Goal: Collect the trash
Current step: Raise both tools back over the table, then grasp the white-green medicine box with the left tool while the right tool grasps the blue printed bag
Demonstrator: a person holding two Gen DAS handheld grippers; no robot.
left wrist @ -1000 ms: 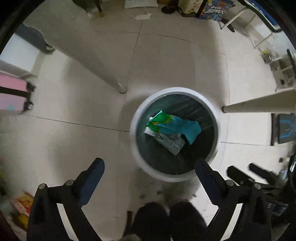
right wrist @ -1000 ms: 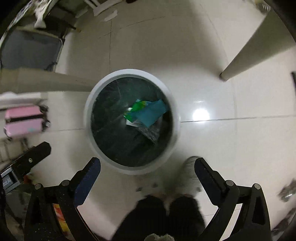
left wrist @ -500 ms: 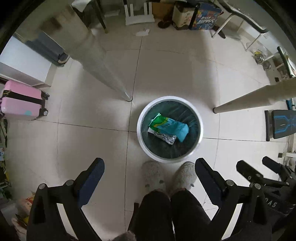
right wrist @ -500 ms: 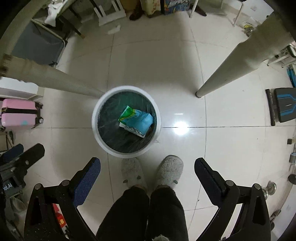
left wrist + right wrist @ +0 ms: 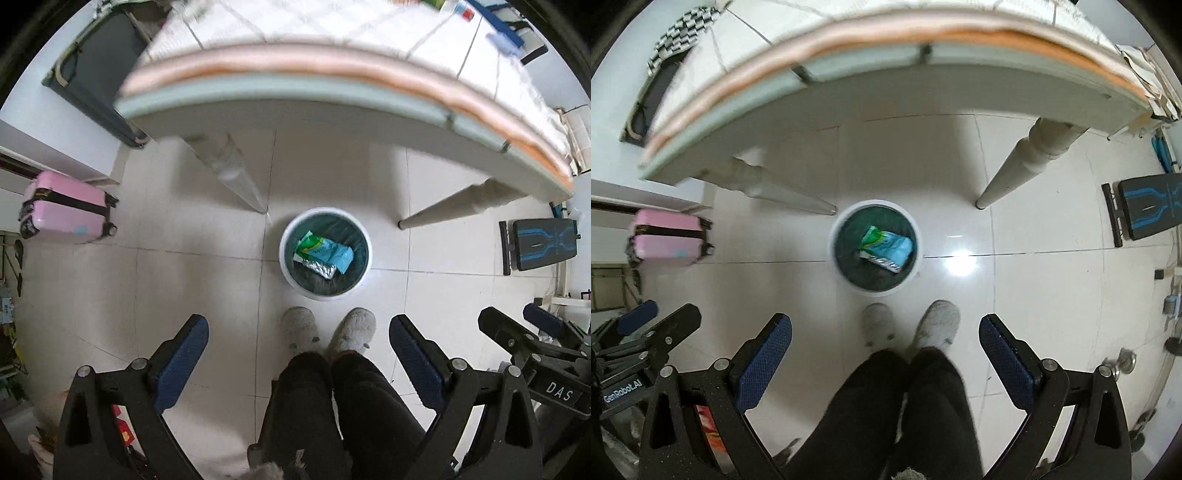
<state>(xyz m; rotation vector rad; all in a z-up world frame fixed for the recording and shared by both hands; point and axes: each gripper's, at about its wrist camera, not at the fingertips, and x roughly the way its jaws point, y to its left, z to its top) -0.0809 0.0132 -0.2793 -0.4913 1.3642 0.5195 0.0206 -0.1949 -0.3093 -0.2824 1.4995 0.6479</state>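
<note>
A white trash bin (image 5: 286, 258) with a dark liner stands on the tiled floor far below both grippers, near the table legs; it also shows in the right wrist view (image 5: 835, 254). Inside lie a green-and-teal wrapper (image 5: 323, 249) (image 5: 886, 242) and a silver foil packet (image 5: 319, 268) (image 5: 884, 263). My left gripper (image 5: 299, 332) is open and empty, high above the floor. My right gripper (image 5: 885, 330) is open and empty too, at about the same height. The right gripper's body shows at the lower right of the left wrist view (image 5: 535, 343).
A white table (image 5: 332, 99) (image 5: 886, 70) with a tiled top overhangs the bin; its legs (image 5: 236, 173) (image 5: 1023, 162) stand beside it. The person's slippered feet (image 5: 328, 328) are just in front of the bin. A pink suitcase (image 5: 62, 206) is left, a black bench (image 5: 543, 243) right.
Both grippers have risen far above the bin, which now looks much smaller. The table's edge and top have come into view. Both stay open and empty.
</note>
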